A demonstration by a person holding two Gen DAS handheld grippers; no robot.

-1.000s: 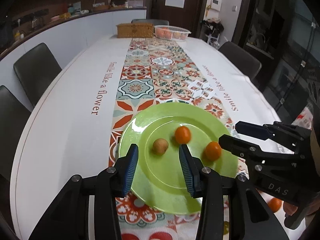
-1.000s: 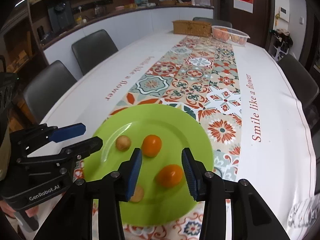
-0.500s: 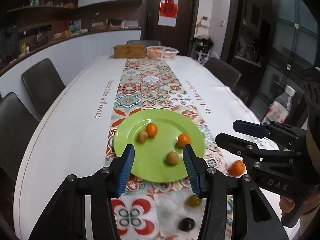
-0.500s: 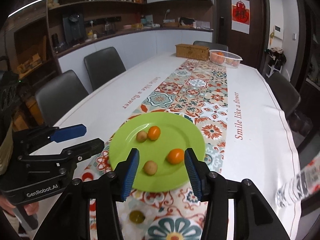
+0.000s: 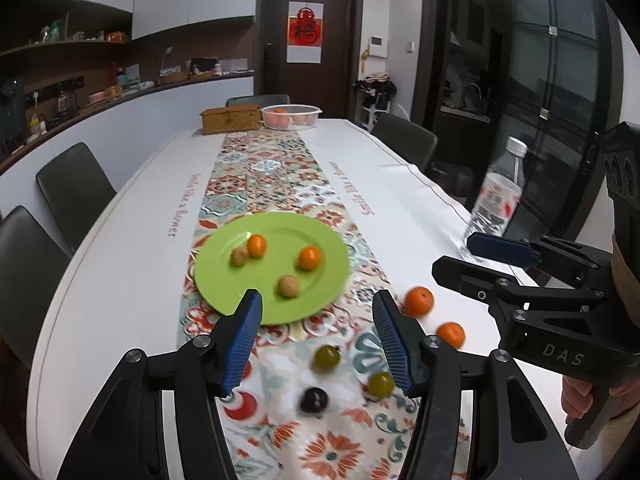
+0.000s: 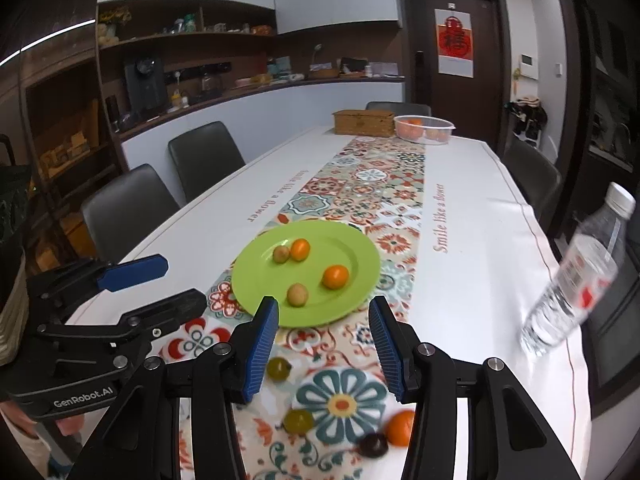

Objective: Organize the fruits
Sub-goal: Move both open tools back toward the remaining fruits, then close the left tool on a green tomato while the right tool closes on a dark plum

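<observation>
A green plate (image 5: pixel 224 280) on the patterned runner holds two small oranges (image 5: pixel 256 245) (image 5: pixel 309 258) and two brown fruits (image 5: pixel 239 257) (image 5: pixel 288 286). Nearer me, loose on the runner, lie two oranges (image 5: pixel 419 301) (image 5: pixel 451 335), two green fruits (image 5: pixel 327 357) (image 5: pixel 380 384) and a dark one (image 5: pixel 314 399). My left gripper (image 5: pixel 316 304) hovers over the plate's near rim, its jaws opening with nothing between them. My right gripper (image 6: pixel 324 306) is beside it, open and empty, above the same rim (image 6: pixel 352 252).
A clear water bottle (image 6: pixel 576 280) stands near the table's right edge. At the far end sit a wooden box (image 5: pixel 230 120) and a white basket of fruit (image 5: pixel 291 115). Dark chairs line both sides of the table.
Both grippers have pulled back and risen from over the plate, jaws spread wider. The loose fruits on the runner and the bottle have come into view.
</observation>
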